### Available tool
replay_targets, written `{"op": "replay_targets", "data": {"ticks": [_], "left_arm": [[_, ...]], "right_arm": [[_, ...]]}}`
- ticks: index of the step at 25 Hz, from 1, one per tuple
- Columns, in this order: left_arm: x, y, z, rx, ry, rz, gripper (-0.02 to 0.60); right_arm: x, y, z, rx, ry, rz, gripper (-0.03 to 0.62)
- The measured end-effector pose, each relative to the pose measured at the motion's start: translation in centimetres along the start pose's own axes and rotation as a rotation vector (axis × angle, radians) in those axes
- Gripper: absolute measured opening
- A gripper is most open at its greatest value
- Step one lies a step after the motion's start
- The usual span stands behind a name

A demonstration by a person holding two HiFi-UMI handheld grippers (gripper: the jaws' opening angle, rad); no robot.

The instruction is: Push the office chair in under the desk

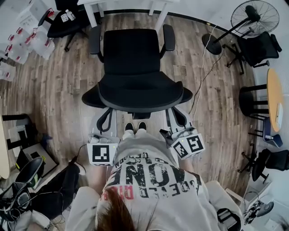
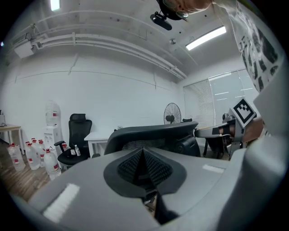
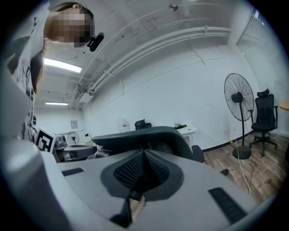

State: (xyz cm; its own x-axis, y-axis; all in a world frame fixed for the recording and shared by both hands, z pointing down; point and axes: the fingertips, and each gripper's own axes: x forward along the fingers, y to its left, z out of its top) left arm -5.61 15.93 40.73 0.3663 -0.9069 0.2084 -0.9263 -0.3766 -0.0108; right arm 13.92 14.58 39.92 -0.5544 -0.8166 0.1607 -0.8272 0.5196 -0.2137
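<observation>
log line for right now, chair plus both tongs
left tongs: shut, empty | right tongs: shut, empty | office chair: in front of desk, not yet under

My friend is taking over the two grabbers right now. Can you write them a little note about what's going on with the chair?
Left gripper: shut, holding nothing, pointing at the back of the chair.
Right gripper: shut, holding nothing, also just behind the backrest.
I cannot tell whether either tip touches the backrest.
Chair: on the wooden floor, seat facing the white desk, out in front of it and not tucked under.
Done: you are lined up behind the chair.
Left: push the backrest forward with both grippers until the seat goes under the desk.
</observation>
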Motion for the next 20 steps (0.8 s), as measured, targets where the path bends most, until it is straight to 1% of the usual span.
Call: {"op": "replay_targets", "data": {"ticks": [4, 5, 6, 8, 10, 12, 13, 14, 15, 17, 20], "left_arm": [[0.3, -0.4, 0.0, 0.014, 0.029, 0.018, 0.011], [0.3, -0.4, -0.2, 0.03, 0.043, 0.023, 0.012], [0.4, -0.3, -0.4, 0.065, 0.054, 0.024, 0.012], [0.3, -0.1, -0.8, 0.167, 0.081, 0.018, 0.012], [0.1, -0.2, -1.5, 0.288, 0.119, -0.001, 0.023], [0.0, -0.5, -2.5, 0.41, 0.176, -0.043, 0.101], [0.0, -0.6, -3.1, 0.46, 0.208, -0.067, 0.115], [0.0, -0.7, -3.7, 0.5, 0.239, -0.091, 0.126], [0.1, -0.7, -4.3, 0.532, 0.269, -0.113, 0.137], [0.2, -0.5, -5.5, 0.592, 0.319, -0.153, 0.146], [0.6, 0.0, -6.7, 0.699, 0.366, -0.184, 0.146]], "right_arm": [[0.1, -0.6, -0.5, -0.016, 0.032, 0.023, 0.017], [0.1, -0.6, -0.6, -0.033, 0.044, 0.028, 0.017], [0.2, -0.6, -0.9, -0.061, 0.06, 0.035, 0.017], [0.2, -0.5, -1.6, -0.144, 0.105, 0.053, 0.018], [0.1, -0.7, -2.3, -0.245, 0.156, 0.055, 0.02], [0.0, -1.1, -2.9, -0.347, 0.206, 0.059, 0.022], [0.0, -1.3, -3.2, -0.398, 0.235, 0.068, 0.053], [0.0, -1.5, -3.6, -0.445, 0.265, 0.08, 0.115], [0.0, -1.6, -4.0, -0.485, 0.291, 0.091, 0.13], [0.1, -1.8, -4.7, -0.545, 0.331, 0.116, 0.133], [0.2, -2.2, -5.7, -0.639, 0.395, 0.154, 0.14]]}}
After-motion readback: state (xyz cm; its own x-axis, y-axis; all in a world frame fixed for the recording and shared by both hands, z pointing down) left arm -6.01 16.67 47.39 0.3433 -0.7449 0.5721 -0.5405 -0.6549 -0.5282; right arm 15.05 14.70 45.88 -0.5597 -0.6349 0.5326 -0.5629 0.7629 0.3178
